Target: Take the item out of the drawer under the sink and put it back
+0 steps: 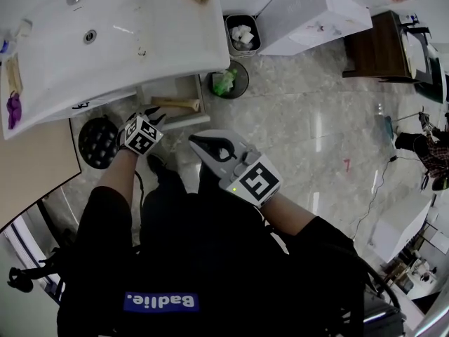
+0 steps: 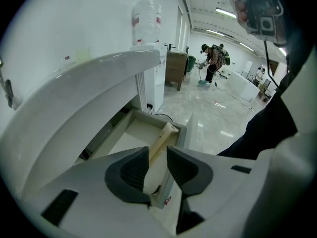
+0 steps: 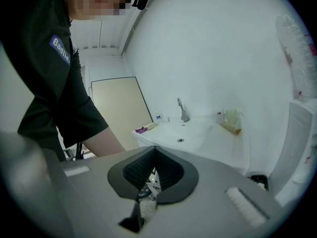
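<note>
The drawer (image 1: 202, 98) under the white sink (image 1: 140, 20) stands pulled out. A long beige item (image 1: 173, 103) lies in it. My left gripper (image 1: 154, 116) hangs at the drawer's front edge. In the left gripper view its jaws (image 2: 157, 158) are open, and the beige item (image 2: 166, 135) lies on the drawer floor (image 2: 126, 133) in line with the gap; the pads do not press on it. My right gripper (image 1: 199, 143) hovers to the right above the floor, away from the drawer. Its jaws (image 3: 154, 155) are shut with nothing in them, pointing toward the sink (image 3: 198, 133).
A square bin (image 1: 242, 34) and a round bin with green waste (image 1: 228, 81) stand right of the drawer. A black round object (image 1: 98, 142) sits left of my left gripper. A white water dispenser (image 1: 309, 12) and a wooden cabinet (image 1: 379, 48) stand further right.
</note>
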Demonstrator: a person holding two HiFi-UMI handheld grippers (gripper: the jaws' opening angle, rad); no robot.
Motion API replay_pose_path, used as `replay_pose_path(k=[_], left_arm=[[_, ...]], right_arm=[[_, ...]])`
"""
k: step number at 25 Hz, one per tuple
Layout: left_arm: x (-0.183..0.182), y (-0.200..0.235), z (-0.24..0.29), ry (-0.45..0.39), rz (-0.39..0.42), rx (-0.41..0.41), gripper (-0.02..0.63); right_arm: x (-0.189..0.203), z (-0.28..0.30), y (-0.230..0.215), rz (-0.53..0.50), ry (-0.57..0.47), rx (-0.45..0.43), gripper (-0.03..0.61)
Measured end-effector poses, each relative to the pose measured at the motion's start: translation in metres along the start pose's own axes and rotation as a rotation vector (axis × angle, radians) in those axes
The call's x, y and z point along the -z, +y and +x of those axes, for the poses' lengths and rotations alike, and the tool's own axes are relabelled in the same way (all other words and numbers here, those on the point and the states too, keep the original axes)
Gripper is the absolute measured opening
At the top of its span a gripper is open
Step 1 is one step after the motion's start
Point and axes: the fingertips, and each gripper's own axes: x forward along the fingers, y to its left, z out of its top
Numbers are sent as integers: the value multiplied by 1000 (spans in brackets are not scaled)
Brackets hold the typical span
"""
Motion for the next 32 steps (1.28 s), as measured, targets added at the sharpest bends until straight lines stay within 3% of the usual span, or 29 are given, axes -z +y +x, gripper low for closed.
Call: replay_pose_path(k=[28, 32], left_arm=[[16, 5, 107, 220, 384, 108, 112], [14, 0, 114, 233, 409, 120, 112]], right_arm=[[43, -1, -42, 25, 60, 52, 3], [46, -7, -48, 32, 63, 65, 3]])
